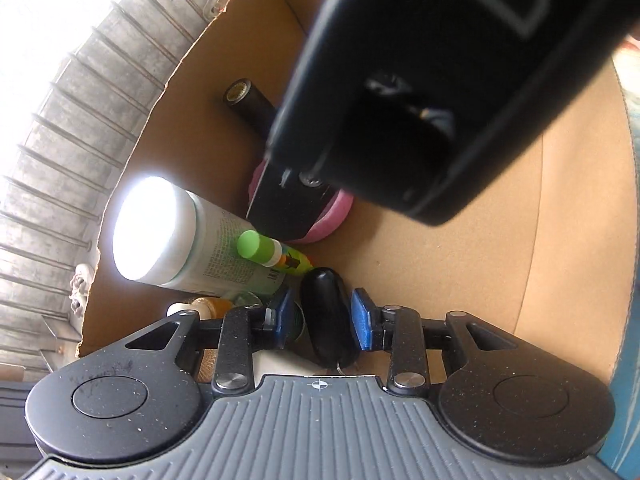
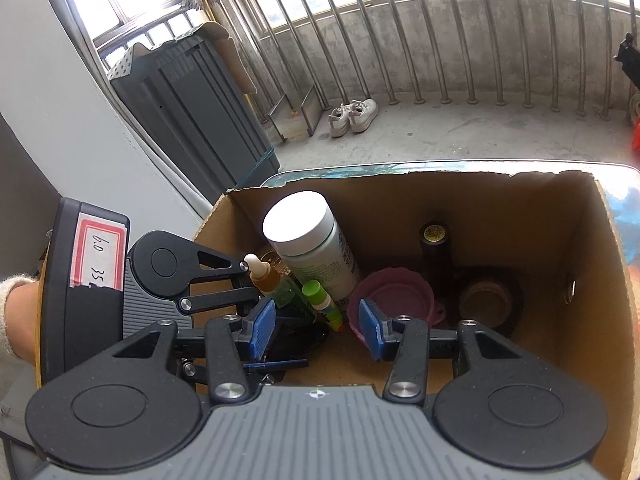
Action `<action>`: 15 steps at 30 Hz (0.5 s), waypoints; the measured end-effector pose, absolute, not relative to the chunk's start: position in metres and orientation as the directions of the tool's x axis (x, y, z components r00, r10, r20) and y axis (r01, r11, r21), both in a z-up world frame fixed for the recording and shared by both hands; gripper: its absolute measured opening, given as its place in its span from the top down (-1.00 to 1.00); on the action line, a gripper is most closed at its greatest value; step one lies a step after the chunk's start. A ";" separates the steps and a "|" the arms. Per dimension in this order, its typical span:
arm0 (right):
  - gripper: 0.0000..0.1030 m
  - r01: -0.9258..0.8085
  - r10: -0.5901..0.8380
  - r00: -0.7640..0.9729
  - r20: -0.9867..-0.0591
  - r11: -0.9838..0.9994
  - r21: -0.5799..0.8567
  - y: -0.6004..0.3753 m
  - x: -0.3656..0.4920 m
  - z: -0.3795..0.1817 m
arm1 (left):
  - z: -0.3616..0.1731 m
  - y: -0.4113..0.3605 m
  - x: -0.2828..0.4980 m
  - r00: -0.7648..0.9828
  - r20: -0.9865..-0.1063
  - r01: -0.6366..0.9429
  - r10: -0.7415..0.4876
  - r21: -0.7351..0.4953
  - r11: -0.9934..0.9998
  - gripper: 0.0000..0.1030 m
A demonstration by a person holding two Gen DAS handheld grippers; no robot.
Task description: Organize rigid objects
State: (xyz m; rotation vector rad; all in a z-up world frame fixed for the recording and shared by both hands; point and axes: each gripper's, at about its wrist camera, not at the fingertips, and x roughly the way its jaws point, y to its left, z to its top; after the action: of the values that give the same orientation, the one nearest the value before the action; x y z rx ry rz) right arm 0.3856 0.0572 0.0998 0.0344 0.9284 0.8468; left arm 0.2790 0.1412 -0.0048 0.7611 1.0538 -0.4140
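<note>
Reaching into the cardboard box (image 2: 592, 264), your left hand-held gripper (image 1: 320, 316) has its blue pads (image 1: 362, 318) apart on either side of a black oval key fob (image 1: 326, 316); the pads look just clear of it, though contact cannot be confirmed from this view. Your right hand-held gripper (image 2: 316, 330) hangs over the box with its jaws apart and nothing between them.

Fob position: near corner of the box floor, at about 6 o'clock in the left wrist view, with a white-capped bottle (image 1: 160, 232) and a green-capped tube (image 1: 260, 250) just beside it at 10 o'clock.

Handling judgement: the fob looks light, stiff and glossy, so likely slippery. Take it across its narrow waist, pads on the long flat sides, clear of the metal ring (image 1: 343, 368) at its near end.

Other contents: pink collapsible cup (image 2: 394, 300), dark bottle with a gold seal (image 2: 434, 256), dropper bottle (image 2: 266, 276).

Writing: a red-bordered sticker (image 2: 100, 254) on the left unit's housing reads "6.0 35". A large pale letter, perhaps "D", shows on the black body (image 1: 440, 80) overhead. Bottle label print is too small to read.
</note>
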 end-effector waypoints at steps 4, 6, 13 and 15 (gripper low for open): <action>0.04 -0.639 0.643 0.311 -0.700 0.686 0.347 0.060 0.382 0.096 | -0.011 0.143 0.271 0.448 -0.892 0.664 0.061 0.378 0.645 0.48; 0.04 -0.639 0.643 0.307 -0.702 0.686 0.348 0.060 0.381 0.094 | -0.014 0.146 0.268 0.447 -0.892 0.671 0.068 0.385 0.634 0.57; 0.04 -0.616 0.639 0.316 -0.701 0.700 0.360 0.049 0.381 0.091 | -0.010 0.153 0.251 0.475 -0.877 0.641 0.076 0.403 0.653 0.59; 0.04 -0.619 0.658 0.316 -0.684 0.689 0.377 0.042 0.378 0.095 | 0.004 0.159 0.237 0.514 -0.856 0.610 0.061 0.415 0.675 0.57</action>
State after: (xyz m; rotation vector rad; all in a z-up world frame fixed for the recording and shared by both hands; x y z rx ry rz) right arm 0.3782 0.0416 0.0954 0.0481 0.9246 0.8407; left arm 0.2375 0.1592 0.0043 0.7834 0.9932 -0.3737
